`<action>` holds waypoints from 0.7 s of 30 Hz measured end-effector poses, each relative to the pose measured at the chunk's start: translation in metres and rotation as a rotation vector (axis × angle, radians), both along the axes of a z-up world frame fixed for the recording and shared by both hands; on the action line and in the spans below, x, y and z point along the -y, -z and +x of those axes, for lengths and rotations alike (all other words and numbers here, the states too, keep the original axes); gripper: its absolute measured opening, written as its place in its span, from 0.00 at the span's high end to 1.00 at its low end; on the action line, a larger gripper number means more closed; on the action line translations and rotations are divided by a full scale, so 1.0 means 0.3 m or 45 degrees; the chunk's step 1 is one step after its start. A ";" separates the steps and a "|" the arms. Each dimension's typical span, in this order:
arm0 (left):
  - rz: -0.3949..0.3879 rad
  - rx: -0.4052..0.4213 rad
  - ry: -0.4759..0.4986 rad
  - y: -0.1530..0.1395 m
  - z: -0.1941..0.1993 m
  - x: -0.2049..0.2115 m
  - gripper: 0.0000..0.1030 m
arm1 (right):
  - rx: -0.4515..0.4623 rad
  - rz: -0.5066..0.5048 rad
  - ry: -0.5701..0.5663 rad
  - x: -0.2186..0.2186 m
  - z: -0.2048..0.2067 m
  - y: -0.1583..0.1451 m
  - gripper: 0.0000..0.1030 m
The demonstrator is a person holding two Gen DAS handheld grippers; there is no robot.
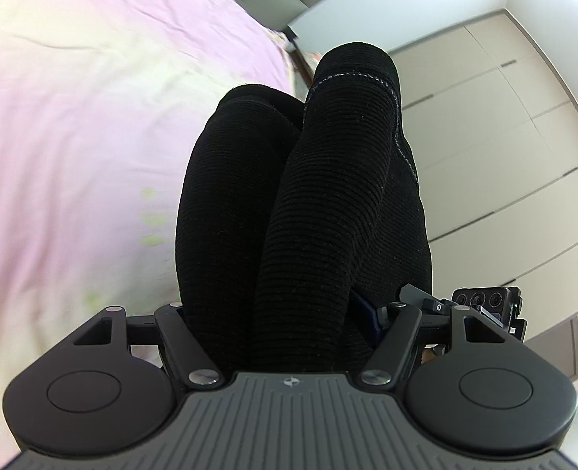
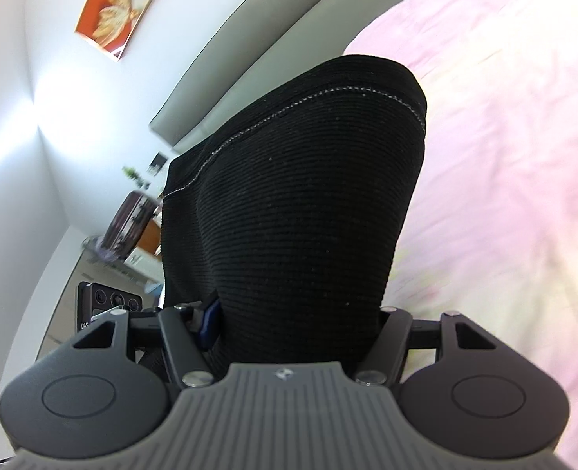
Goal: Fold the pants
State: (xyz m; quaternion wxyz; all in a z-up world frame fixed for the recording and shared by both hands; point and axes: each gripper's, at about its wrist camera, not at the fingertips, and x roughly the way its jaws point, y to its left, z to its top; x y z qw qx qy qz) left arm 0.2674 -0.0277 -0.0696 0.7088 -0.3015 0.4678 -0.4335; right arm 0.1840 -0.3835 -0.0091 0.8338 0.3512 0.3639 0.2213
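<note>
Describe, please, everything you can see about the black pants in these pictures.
The pants are black, of a soft ribbed knit with a thin line of pale stitching near one edge. They are bunched into thick rounded folds and held up in the air above the pink sheet, not lying flat. The left gripper and the right gripper each clamp a part of the cloth, which hides their fingertips. Waistband and leg ends cannot be told apart.
</note>
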 end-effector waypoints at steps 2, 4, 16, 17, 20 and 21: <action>-0.011 -0.002 0.031 0.006 0.039 0.084 0.24 | -0.003 -0.015 0.035 0.086 -0.007 -0.011 0.42; -0.017 -0.002 0.062 0.017 0.073 0.171 0.24 | -0.007 -0.027 0.066 0.165 -0.008 -0.011 0.42; 0.023 -0.090 0.159 0.192 0.235 0.526 0.24 | -0.088 -0.018 0.178 0.517 0.027 0.150 0.42; 0.032 -0.096 0.164 0.187 0.249 0.538 0.24 | -0.095 -0.010 0.184 0.537 0.031 0.173 0.42; 0.070 -0.108 0.175 0.230 0.271 0.562 0.24 | -0.122 0.017 0.192 0.599 0.030 0.255 0.42; 0.083 -0.110 0.175 0.246 0.278 0.573 0.24 | -0.128 0.024 0.191 0.618 0.036 0.283 0.42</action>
